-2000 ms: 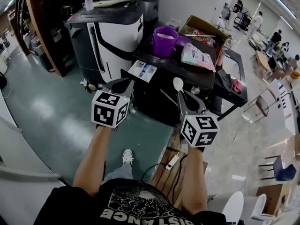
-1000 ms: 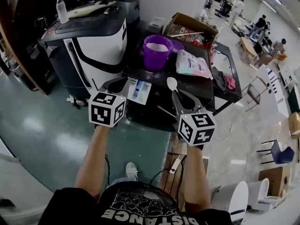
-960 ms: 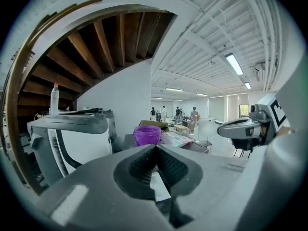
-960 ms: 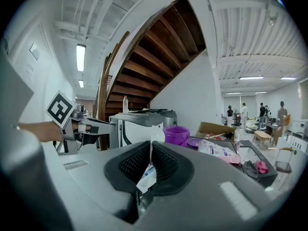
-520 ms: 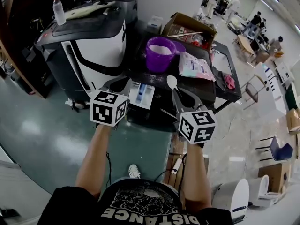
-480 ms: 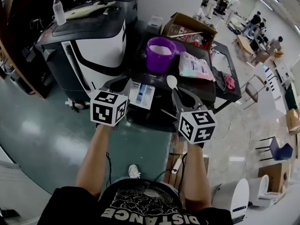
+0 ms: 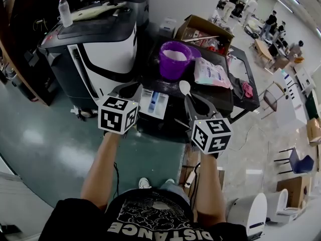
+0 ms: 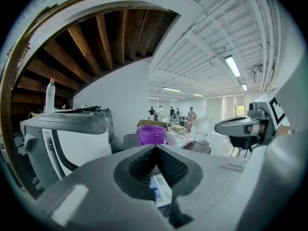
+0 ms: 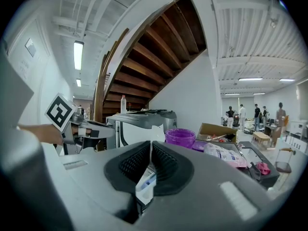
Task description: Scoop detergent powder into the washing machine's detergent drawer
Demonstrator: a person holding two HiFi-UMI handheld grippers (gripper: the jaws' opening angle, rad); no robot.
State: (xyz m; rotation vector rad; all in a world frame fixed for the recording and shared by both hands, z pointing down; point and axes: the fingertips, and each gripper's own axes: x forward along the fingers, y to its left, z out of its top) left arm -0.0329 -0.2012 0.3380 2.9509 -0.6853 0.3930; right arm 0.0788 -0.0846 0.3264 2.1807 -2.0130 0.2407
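A purple bucket with pale powder stands on the black machine top. It also shows as the bucket and the bucket in the two gripper views. The white detergent drawer with blue parts sticks out just beyond both grippers and appears below the jaws as the drawer. My right gripper is shut on a white spoon, whose bowl points up and away. From that gripper's own view the spoon is edge-on. My left gripper is shut and holds nothing, left of the drawer.
A detergent bag lies right of the bucket, with a cardboard box behind it. A large white and black machine with a bottle on it stands at the left. People stand far off at the back right.
The head view has shifted slightly, and the drawer and bucket now sit a little nearer. Both grippers keep about the same pose, and the spoon stays in the right one.
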